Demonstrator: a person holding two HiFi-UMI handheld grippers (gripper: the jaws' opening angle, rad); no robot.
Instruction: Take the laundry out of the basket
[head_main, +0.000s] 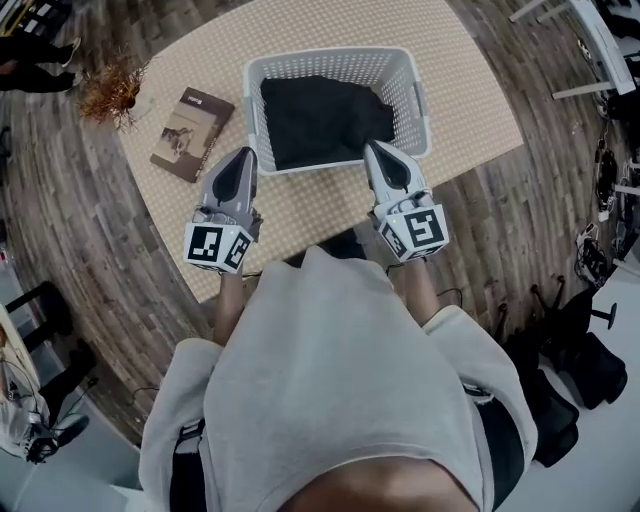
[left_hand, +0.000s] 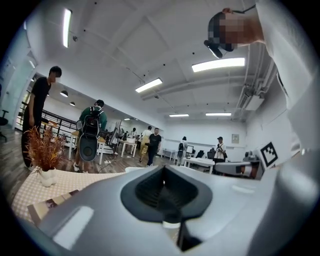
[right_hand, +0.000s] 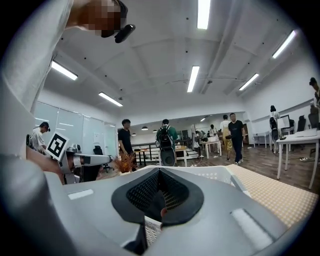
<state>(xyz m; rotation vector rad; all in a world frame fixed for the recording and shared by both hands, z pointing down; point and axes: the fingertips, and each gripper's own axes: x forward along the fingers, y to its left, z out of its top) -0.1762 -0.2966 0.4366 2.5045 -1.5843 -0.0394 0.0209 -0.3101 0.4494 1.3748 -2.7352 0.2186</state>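
Sleeves (head_main: 462, 345) in pale grey lead down to the two tongs, held side by side above the near part of the beige table (head_main: 480, 110). The left gripper (head_main: 242, 155) has its jaws pressed together on nothing, with its tip just outside the near left corner of the white basket (head_main: 330, 55). The right gripper (head_main: 376, 148) is likewise closed and empty, its tip at the basket's near rim, by the edge of the dark laundry (head_main: 320, 115). That laundry lies heaped inside the basket and fills most of it; none is lifted out. The step in hand looks like the reach, so the jaws need to part before they go down. A good grasp would probably take a raised fold near the heap's middle rather than a flat edge, since soft cloth slips from a shallow pinch. The light basket may ride up with the load, and the free gripper could steady its rim. Farther off to the left, a book (head_main: 192, 133) and a dried plant (head_main: 112, 90) sit apart from the basket.
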